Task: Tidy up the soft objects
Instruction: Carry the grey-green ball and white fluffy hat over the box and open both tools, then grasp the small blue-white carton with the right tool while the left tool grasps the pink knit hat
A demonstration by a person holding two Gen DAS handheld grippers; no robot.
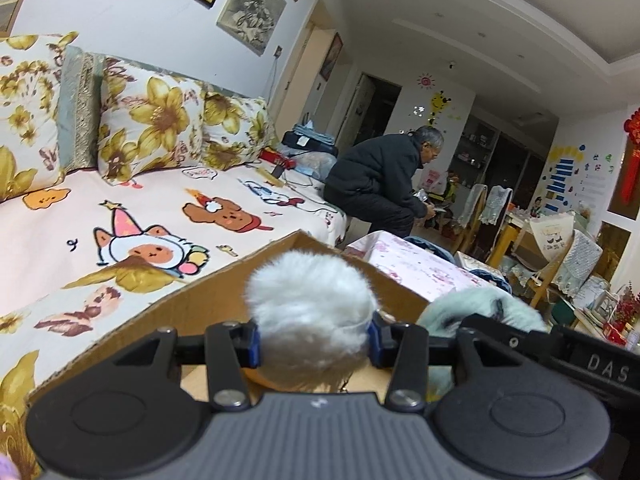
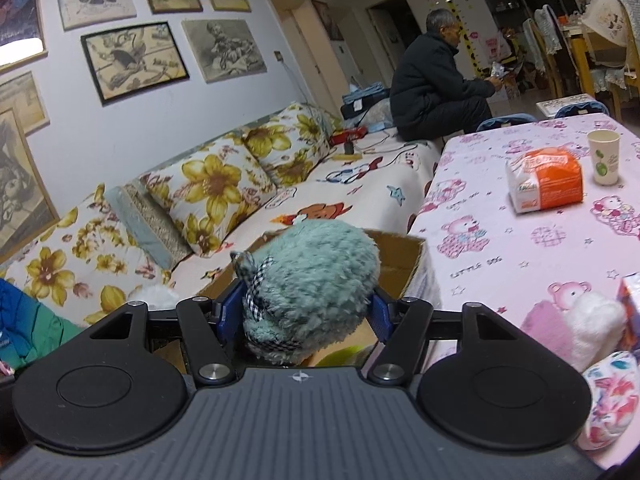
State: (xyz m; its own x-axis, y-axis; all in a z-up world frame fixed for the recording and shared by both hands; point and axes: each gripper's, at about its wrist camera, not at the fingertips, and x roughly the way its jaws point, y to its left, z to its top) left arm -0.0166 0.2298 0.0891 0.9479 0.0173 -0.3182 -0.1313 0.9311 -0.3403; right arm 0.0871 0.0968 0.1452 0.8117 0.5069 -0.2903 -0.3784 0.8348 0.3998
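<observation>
Left wrist view: fluffy ball sitting centre frame between the left gripper pads, over the cardboard box. Sofa lying left of the box, cushions standing behind along the wall. Right wrist view: plush toy sitting between the right gripper pads, box behind it. Table lying at right, tissue pack and paper cup standing on it upper right. Seated person sitting on the sofa's far end.

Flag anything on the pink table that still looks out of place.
A white plush toy and a floral soft item still lie loose at the pink table's near edge, outside the cardboard box.
</observation>
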